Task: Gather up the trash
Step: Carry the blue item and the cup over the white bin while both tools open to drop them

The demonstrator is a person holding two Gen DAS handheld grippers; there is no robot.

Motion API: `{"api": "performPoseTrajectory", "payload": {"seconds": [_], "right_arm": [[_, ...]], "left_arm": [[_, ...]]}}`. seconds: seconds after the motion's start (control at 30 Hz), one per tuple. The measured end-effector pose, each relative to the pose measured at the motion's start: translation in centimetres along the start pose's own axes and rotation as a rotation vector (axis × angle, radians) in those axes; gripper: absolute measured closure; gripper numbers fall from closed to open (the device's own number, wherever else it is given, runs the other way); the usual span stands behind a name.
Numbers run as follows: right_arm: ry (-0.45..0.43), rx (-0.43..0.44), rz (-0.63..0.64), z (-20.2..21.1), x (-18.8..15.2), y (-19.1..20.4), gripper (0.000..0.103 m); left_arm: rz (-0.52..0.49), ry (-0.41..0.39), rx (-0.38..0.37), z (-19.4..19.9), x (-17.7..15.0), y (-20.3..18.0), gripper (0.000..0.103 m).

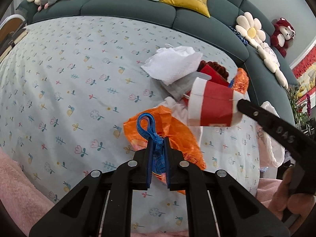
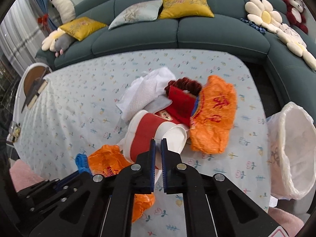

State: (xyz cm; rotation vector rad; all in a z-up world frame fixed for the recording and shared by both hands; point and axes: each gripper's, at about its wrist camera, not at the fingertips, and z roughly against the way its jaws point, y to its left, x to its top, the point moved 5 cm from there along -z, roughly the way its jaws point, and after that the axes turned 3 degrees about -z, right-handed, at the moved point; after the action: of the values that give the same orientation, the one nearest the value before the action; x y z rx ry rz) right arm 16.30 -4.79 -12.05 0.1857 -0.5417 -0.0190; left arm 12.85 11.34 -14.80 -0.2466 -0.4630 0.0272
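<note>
My left gripper [image 1: 158, 138] is shut on a blue measuring tape [image 1: 151, 130], held over an orange plastic bag [image 1: 177, 134] on the flowered table cloth [image 1: 69, 75]. My right gripper [image 2: 158, 141] is shut on the rim of a red and white paper cup [image 2: 150, 132], lifted and tilted; the cup also shows in the left wrist view [image 1: 213, 104]. Behind lie white tissue [image 2: 146, 90], a red packet [image 2: 181, 102], a dark red scrunchie [image 2: 185, 84] and another orange bag [image 2: 215, 116].
A bin lined with a white bag [image 2: 294, 150] stands at the table's right edge. A teal sofa [image 2: 177, 31] with cushions and plush toys wraps the far and right sides. A pink towel [image 1: 17, 187] lies at the near edge.
</note>
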Motion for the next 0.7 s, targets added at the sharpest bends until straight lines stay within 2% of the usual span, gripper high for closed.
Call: {"api": "performPoseTrajectory", "payload": {"seconds": [0.27, 0.7], "right_arm": [[-0.082, -0.014, -0.04, 4.7, 0.5, -3.4, 0.101], [-0.19, -0.081, -0.145, 10.9, 0.5, -12.4, 0.101]], "left_arm": [[-0.078, -0.041, -0.032, 1.8, 0.8, -4.6, 0.093], [-0.28, -0.089, -0.114, 2.9, 1.9, -16.7, 0.093]]}}
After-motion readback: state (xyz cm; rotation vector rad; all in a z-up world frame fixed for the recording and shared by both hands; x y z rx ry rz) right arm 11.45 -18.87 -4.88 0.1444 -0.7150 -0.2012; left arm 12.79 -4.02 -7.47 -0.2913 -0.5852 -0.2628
